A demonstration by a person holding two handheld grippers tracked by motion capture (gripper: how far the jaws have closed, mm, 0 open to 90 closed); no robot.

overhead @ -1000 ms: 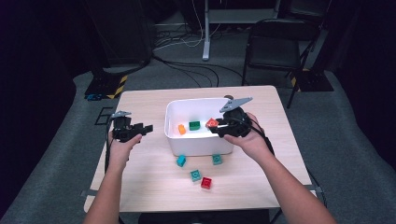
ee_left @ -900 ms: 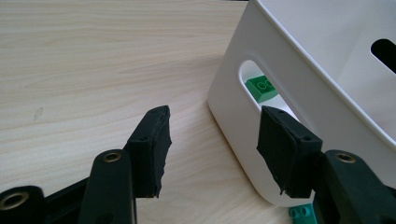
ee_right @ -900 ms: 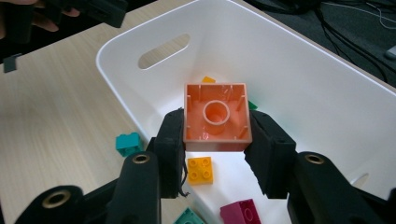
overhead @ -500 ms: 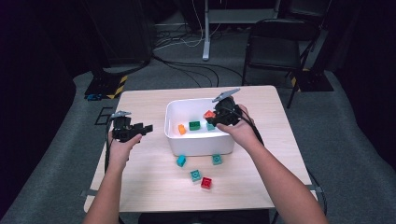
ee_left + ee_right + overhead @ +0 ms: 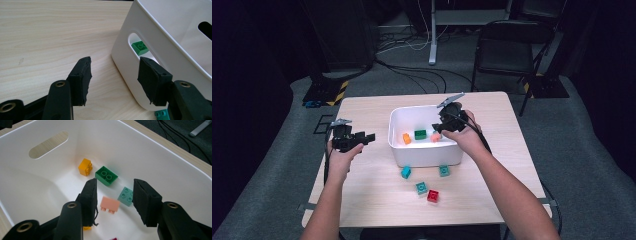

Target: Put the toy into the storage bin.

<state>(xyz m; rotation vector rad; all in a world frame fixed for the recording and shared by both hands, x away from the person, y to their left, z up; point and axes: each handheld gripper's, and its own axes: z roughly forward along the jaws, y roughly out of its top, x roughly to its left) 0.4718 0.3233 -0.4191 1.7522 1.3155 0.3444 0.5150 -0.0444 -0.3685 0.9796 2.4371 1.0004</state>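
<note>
The right gripper (image 5: 443,125) hangs over the white bin (image 5: 398,150), jaws just opened, the pink brick (image 5: 110,204) loose below them. The left gripper (image 5: 362,138) waits beside the bin, jaws apart and empty, leaving four bricks on the surface (image 5: 372,195).

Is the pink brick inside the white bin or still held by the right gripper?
Inside the bin. The pink brick lies on its floor, clear of the right gripper, whose jaws have just been opening.

a pale pink brick (image 5: 110,204) lies tipped on its side on the floor of the white bin (image 5: 155,160), its studs pointing sideways. it sits just beside a mint brick (image 5: 126,195), near a green brick (image 5: 106,176) and an orange brick (image 5: 85,166).
</note>
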